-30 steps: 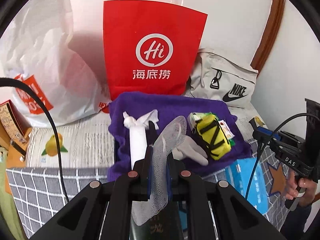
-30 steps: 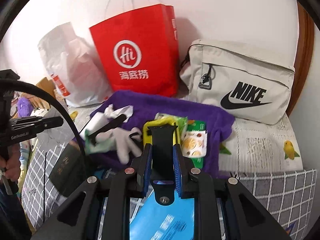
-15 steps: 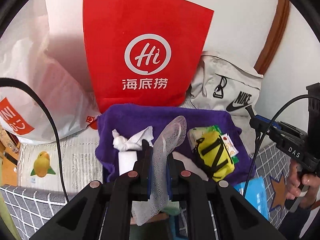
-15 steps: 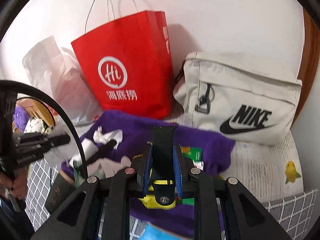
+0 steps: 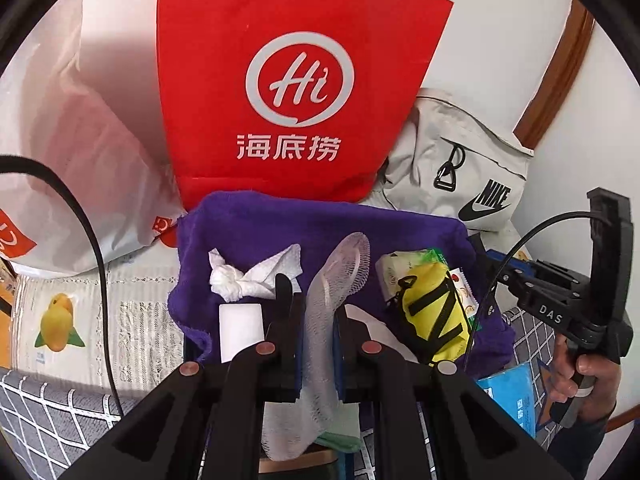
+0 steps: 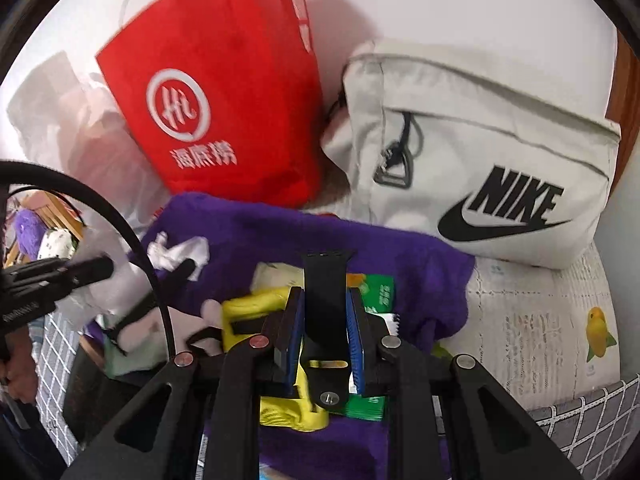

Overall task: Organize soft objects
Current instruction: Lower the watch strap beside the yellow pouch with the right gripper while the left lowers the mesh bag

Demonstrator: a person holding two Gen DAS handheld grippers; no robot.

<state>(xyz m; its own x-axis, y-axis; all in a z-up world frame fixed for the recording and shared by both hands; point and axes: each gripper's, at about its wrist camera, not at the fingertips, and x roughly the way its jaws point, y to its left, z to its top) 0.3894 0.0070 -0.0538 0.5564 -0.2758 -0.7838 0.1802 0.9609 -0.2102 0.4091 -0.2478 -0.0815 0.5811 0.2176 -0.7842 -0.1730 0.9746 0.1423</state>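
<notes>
A purple towel [image 5: 320,220] lies in front of the bags with soft items on it. These are a knotted white tissue [image 5: 248,276], a white block [image 5: 240,328] and a yellow pouch [image 5: 432,312] with black straps on a green packet [image 6: 376,288]. My left gripper [image 5: 316,308] is shut on a white foam mesh sleeve [image 5: 340,264], which sticks up over the towel's near edge. My right gripper [image 6: 324,296] is shut on a black strap [image 6: 324,280] that stands between its blue pads, above the yellow pouch [image 6: 256,308].
A red paper bag [image 5: 300,80] stands behind the towel, with a white plastic bag [image 5: 80,140] on its left and a beige Nike bag [image 6: 480,140] on its right. A blue pack [image 5: 508,396] lies near the hand [image 5: 584,372]. The cover shows lemon prints and a grey check.
Both grippers have moved forward and lower toward the purple towel, so the red bag and Nike bag loom larger. The mesh sleeve and the black strap stay gripped.
</notes>
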